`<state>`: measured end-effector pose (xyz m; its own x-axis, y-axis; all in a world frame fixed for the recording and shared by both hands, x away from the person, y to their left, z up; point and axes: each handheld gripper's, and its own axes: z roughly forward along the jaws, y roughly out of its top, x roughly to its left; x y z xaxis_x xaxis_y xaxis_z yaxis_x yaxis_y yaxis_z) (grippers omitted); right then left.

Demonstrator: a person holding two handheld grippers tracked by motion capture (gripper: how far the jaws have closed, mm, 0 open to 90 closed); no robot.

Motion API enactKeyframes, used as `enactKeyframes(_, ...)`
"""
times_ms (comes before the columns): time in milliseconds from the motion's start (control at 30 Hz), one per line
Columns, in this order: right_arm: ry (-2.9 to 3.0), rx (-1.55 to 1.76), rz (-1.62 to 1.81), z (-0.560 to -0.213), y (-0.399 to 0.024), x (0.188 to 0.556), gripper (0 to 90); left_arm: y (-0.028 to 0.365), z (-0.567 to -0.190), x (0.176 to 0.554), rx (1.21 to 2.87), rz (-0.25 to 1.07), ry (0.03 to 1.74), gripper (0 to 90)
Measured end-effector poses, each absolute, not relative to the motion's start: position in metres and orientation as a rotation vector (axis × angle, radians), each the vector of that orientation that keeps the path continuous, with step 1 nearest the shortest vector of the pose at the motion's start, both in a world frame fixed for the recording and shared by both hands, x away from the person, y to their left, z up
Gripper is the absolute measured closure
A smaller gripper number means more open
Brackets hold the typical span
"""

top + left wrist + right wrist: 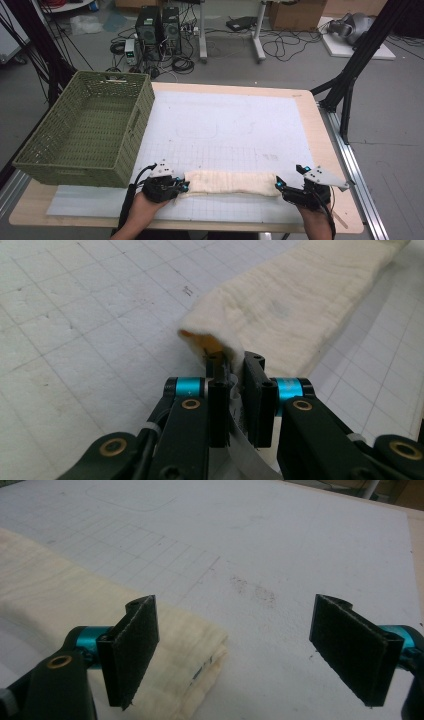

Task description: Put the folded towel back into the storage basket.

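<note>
high view, counts: one folded cream towel (232, 183), one green basket (86, 129), one white grid mat (235, 130), one wooden table (327, 150), two grippers.
high view, towel: lies as a long strip across the near part of the mat, running left to right, close to the near edge of the table.
high view, left gripper (184, 187): at the towel's left end, touching it, a hand (142, 210) behind it.
high view, right gripper (278, 186): at the towel's right end, right hand (316, 222) coming in from the bottom edge.
high view, basket: stands on the table's left side, its near right corner just beside the left gripper, partly over the mat's left edge.
high view, open room: the mat beyond the towel is bare up to the far edge; only a narrow strip of mat and wood lies between the towel and the near edge.
left gripper view, grip: jaws drawn narrow, pinching the towel (280, 315) at its near corner; the cloth bunches up just above the pads (217, 412).
left gripper view, edges: the towel runs away to the upper right over the mat (75, 330).
right gripper view, grip: jaws stand wide, nothing pressed between the pads (132, 647).
right gripper view, towel (75, 615): its folded corner lies under and beside the left pad; bare mat (280, 555) spreads between the pads and beyond.
</note>
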<state>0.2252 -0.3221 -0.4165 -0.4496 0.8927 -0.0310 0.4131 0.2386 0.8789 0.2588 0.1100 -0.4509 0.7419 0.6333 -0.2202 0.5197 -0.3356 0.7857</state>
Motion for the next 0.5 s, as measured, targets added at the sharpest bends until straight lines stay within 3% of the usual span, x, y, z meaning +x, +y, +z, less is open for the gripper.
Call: enactKeyframes(500, 1.978, 1.25, 1.15, -0.42, -0.329, 0.227, 18.4, 0.12, -0.439, 0.257, 1.873, 0.145, 0.784, 82.8)
